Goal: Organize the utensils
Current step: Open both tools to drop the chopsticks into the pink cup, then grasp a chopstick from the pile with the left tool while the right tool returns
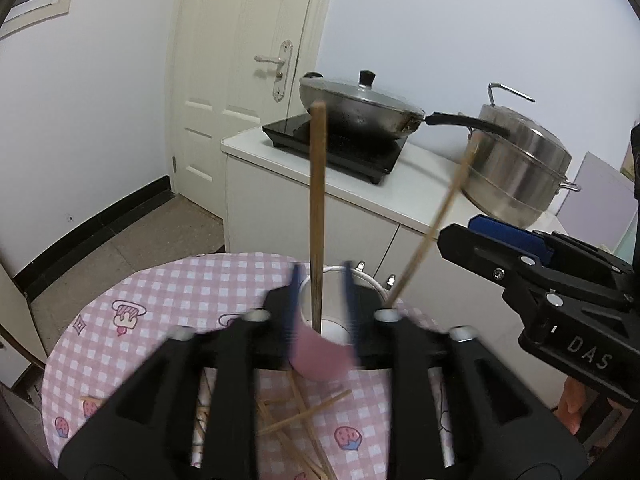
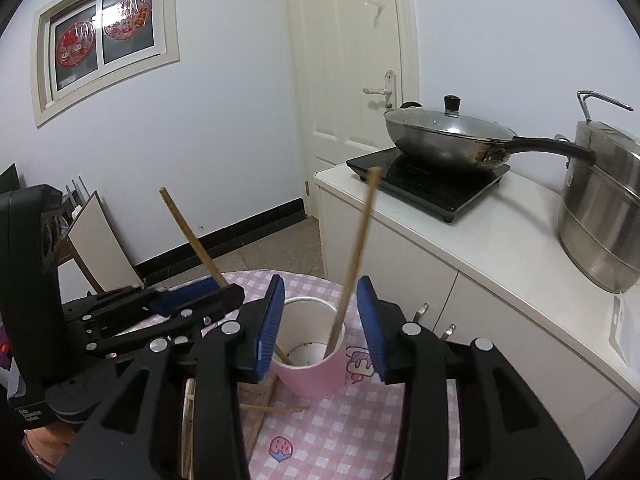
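You are holding both claws over the pink paper cup (image 2: 310,354) standing on the round tabletop (image 2: 340,432), which is wearing a pink-and-white checked cloth printed with strawberries and cupcakes. Your left claw (image 1: 322,304) is standing part-open, its blue pads apart on either side of a brown wooden chopstick (image 1: 317,216) that is rising upright from the cup; the blur is hiding whether the pads are touching it. Your right claw (image 2: 320,326) is also gaping part-open around the cup mouth, gripping nothing, while a thinner bamboo chopstick (image 2: 356,252) is leaning inside the cup between its pads. More loose bamboo chopsticks (image 1: 304,420) are lying scattered on the cloth just beneath your claws.

White letters "DAS" are showing on the right claw's black body in the left wrist view; the small label on the left one is too blurred to read.

Behind, a lidded steel wok (image 2: 448,140) is sitting on a black induction hob (image 2: 428,184) beside a steel steamer pot (image 2: 600,216) on a white cabinet, near a cream door (image 2: 352,60).
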### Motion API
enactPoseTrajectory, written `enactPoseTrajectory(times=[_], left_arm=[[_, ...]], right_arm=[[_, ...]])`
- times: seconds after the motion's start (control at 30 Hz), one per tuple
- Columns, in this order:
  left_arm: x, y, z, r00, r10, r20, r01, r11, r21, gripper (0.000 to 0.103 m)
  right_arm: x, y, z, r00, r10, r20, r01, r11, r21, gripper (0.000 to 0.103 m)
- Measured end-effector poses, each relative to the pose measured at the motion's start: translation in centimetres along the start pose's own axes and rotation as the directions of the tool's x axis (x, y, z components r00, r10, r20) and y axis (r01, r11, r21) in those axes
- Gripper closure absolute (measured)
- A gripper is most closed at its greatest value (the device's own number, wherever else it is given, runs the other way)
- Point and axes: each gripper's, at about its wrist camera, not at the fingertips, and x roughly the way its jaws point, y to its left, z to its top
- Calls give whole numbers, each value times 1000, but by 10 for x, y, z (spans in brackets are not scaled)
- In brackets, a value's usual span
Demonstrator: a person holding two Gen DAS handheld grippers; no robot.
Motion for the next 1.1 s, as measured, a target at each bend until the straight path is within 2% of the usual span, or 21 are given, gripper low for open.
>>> enactPoseTrajectory(times=[0.07,0.17,0.33,0.47,0.6,0.8,0.97,1.1], left_arm=[[-11,1,-1,999,31,44,-31,999,-11,43],[-24,2,-2,999,27,43,-27,1000,-12,43],[-54,6,-5,994,88,61,-88,996,5,39],[-80,15,-11,988,138,66,-139,990,13,32],[-102,38,-28,984,178,27,-177,984,-26,31],[-109,63,-58,974,222,-52,-225,973,-47,31],[-105,75,-77,972,217,-91,-222,974,-43,31],[-93,73,-88,975,188,-120,-190,982,-3,31]], right_arm=[[-6,1,-1,1000,-1,5,1,1000,4,67],[-16,3,-3,1000,-4,11,4,1000,3,66],[-39,9,-8,999,3,35,-4,1000,8,62],[-53,19,-16,999,18,41,-18,1000,0,62],[-60,33,-26,999,44,32,-43,999,-18,61],[-53,59,-47,996,86,-15,-86,995,-51,60],[-40,69,-63,993,106,-56,-109,993,-49,60],[-29,71,-78,991,98,-86,-102,994,-39,60]])
